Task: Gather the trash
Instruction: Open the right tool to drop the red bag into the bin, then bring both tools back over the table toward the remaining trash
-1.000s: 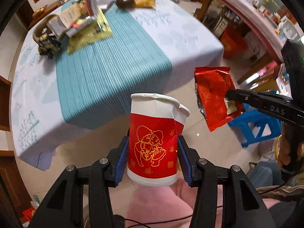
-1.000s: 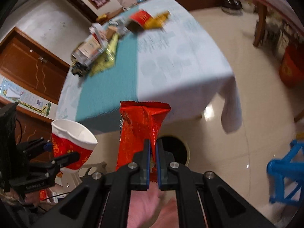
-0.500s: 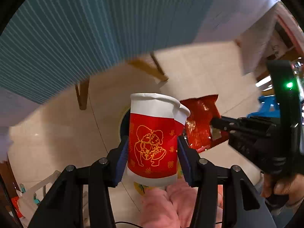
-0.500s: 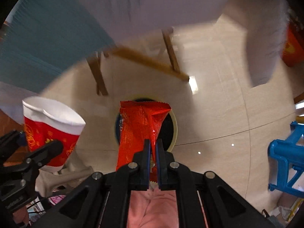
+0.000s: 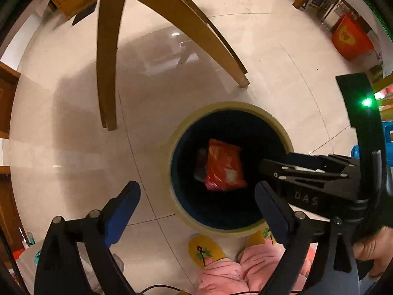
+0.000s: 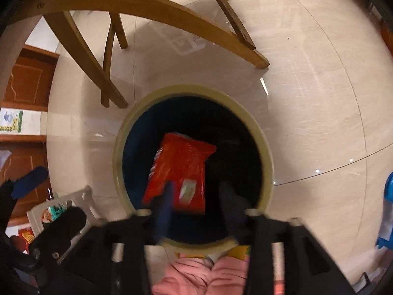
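A round bin with a cream rim (image 5: 282,127) and dark inside stands on the floor; it also shows in the right wrist view (image 6: 264,137). A red snack packet (image 5: 224,166) is inside the bin mouth, loose and blurred (image 6: 183,169). A pale shape beside it in the bin may be the paper cup (image 5: 200,164). My left gripper (image 5: 196,204) is open and empty over the bin's near rim. My right gripper (image 6: 196,194) is open and empty above the bin; it shows from the side in the left wrist view (image 5: 267,164).
Wooden table legs (image 5: 106,56) stand just beyond the bin on the shiny tiled floor (image 6: 307,98). The person's feet in yellow socks (image 5: 205,248) are at the bin's near side. A blue stool (image 6: 388,211) is at the right, a red bin (image 5: 351,36) far right.
Both grippers tipped down from the table to over the bin and opened. The cup has left the left gripper and the red packet has left the right gripper; the packet is now in the bin.
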Available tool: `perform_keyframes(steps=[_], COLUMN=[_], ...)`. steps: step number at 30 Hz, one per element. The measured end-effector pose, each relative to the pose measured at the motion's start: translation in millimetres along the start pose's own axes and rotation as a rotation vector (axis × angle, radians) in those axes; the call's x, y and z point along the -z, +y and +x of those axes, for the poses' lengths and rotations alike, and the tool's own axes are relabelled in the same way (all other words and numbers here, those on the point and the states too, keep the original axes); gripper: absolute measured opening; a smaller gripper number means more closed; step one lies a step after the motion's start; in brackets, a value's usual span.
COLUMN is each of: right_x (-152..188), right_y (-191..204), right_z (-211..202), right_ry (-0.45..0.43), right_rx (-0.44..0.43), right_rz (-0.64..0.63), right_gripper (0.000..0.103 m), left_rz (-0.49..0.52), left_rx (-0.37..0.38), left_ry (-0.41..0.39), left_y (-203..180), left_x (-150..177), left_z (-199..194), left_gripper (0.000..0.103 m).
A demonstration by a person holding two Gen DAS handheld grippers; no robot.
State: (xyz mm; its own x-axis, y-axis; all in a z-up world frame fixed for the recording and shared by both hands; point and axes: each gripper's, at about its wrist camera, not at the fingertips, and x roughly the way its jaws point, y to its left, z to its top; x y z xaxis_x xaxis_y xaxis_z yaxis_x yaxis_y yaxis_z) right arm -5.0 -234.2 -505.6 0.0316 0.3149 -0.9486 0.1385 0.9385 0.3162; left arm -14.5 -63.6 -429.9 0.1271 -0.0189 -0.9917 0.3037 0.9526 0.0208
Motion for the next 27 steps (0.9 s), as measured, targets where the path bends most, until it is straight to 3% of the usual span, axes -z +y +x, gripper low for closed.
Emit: perform_keyframes(steps=[8, 27], right_x=[3.2, 48.6], right_y=[22.3, 57.9], right_z=[-39.5, -249.9], right_ry=[-0.025, -0.122], right_rx=[-0.019, -0.099], right_rz=[0.017, 0.119], right_gripper=[0.056, 0.057], left_rz=[0.001, 0.105], left_rx=[-0.019, 0.007], left_ry=[-0.066, -0.245], left_y=[3.5, -14.0], left_x=[-3.5, -15.3], left_z=[-59.1, -309.0], left_gripper=[0.093, 0.093])
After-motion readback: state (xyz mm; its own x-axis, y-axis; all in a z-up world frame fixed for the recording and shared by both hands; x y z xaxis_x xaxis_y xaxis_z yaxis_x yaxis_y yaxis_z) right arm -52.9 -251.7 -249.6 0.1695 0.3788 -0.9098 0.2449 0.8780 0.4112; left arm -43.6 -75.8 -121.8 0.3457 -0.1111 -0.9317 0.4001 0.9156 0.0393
